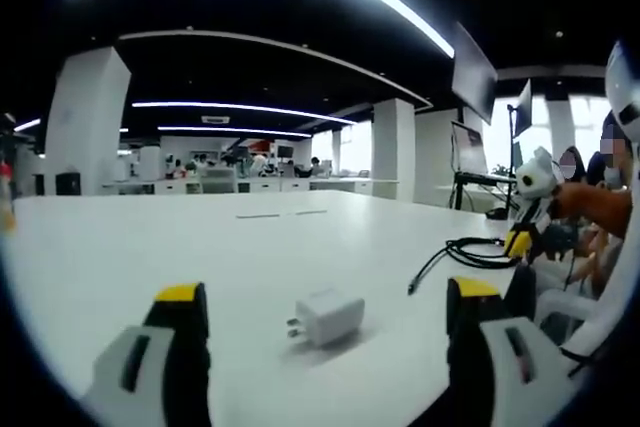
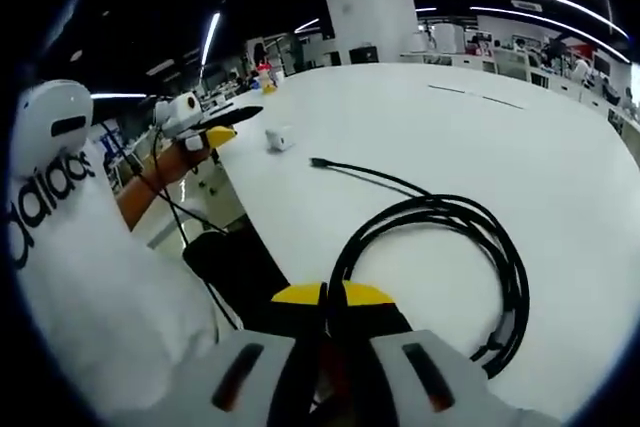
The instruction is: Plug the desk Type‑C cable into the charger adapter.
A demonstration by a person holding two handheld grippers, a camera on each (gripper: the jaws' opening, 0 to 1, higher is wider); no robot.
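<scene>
Left gripper (image 1: 325, 332) held low over the white table (image 1: 150, 247), jaws spread wide with nothing between them. Charger adapter (image 1: 328, 316) lying on its side on the table just ahead of that gap, prongs pointing away from the cable, untouched. Seen from the right gripper view, same adapter (image 2: 279, 137) small and far up the table, with the left gripper (image 2: 222, 134) just beside it.

Right gripper (image 2: 333, 297) with yellow-tipped jaws brought together, apparently pinching the near loop of the black cable (image 2: 440, 247) right at the table's edge; hard to tell whether a firm hold or a mere touch. Rest of the cable coiled on the table beyond the jaws, free plug end (image 2: 318, 162) stretched out toward the adapter but well apart from it. In the left gripper view, cable (image 1: 470, 252) off to the adapter's right, near the table's edge.

Risks, as judgement only:
- Held at the loop and not near the plug, so little control of the tip; likely to flop or twist when lifted.
- Coil apt to drag or snag on itself when pulled toward the adapter.
- Light adapter liable to slide or spin if nudged before being clamped.
- Port side of the adapter not discernible; wrong face presented means a missed insertion.
</scene>
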